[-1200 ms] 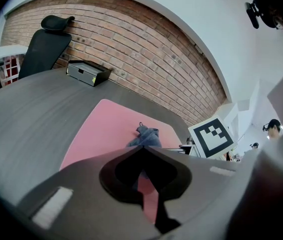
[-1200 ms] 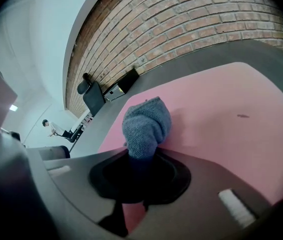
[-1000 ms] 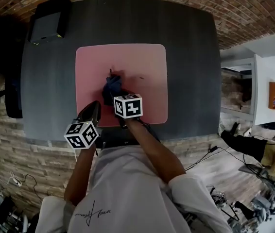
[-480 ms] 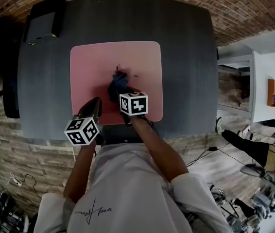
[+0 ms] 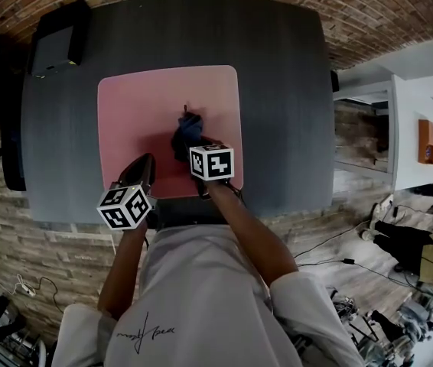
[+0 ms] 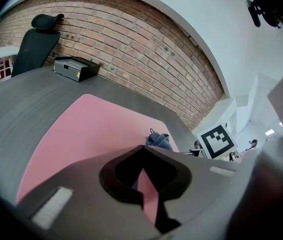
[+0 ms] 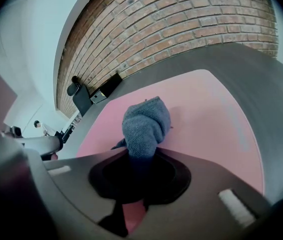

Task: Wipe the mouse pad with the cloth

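My right gripper [image 7: 142, 159] pinches the cloth [image 7: 145, 124], bunched on the pad [image 7: 211, 114]; soft and limp, it seems best held by its gathered end; my left gripper [image 6: 144, 150] is clenched, empty.

The dark grey counter [image 5: 285, 90] carries a pink mouse pad [image 5: 140, 113], lying flat left of centre, near its near edge. A black box [image 5: 52, 48] occupies the far left corner.

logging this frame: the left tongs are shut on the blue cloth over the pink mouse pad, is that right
Not quite: it is the right tongs that are shut on the blue cloth over the pink mouse pad, as the right gripper view shows. The left tongs hold nothing.
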`<state>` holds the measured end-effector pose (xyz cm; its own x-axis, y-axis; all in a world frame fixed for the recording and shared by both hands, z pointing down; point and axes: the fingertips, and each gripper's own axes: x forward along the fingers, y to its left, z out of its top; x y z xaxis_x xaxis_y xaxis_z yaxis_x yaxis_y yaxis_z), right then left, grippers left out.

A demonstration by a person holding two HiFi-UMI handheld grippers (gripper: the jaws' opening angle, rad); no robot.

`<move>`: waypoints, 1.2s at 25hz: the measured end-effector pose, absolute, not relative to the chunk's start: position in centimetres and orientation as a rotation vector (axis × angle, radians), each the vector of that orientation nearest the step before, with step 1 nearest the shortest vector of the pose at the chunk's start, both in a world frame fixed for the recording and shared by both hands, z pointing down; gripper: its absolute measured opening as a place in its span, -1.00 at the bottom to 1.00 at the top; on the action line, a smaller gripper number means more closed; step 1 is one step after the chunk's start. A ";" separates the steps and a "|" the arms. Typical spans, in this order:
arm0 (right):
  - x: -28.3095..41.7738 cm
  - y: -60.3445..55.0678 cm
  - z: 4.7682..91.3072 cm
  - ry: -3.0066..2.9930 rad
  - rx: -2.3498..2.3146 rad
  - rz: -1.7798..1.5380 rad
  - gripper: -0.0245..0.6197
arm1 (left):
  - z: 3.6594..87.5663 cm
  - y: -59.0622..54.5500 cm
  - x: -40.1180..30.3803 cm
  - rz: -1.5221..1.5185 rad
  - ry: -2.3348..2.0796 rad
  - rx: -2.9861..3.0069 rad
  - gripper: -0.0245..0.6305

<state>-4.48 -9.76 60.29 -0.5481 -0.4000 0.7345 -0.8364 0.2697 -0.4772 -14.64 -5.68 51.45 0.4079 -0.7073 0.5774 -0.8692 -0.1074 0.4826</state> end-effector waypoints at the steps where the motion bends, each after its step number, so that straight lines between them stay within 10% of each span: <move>1: -4.0 -9.7 60.4 -2.065 1.113 1.226 -0.70 | 51.5 -5.7 -14.4 0.257 -1.353 1.863 -0.89; 30: 7.2 -11.1 60.2 -2.107 1.065 1.280 -0.70 | 51.2 -7.0 -4.2 0.317 -1.418 1.839 -0.89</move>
<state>7.22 -11.08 60.23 -0.5993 -0.3804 0.7043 -0.8004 0.2704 -0.5350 -4.23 -6.96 51.24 0.3472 -0.7093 0.6134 -0.9031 -0.0766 0.4225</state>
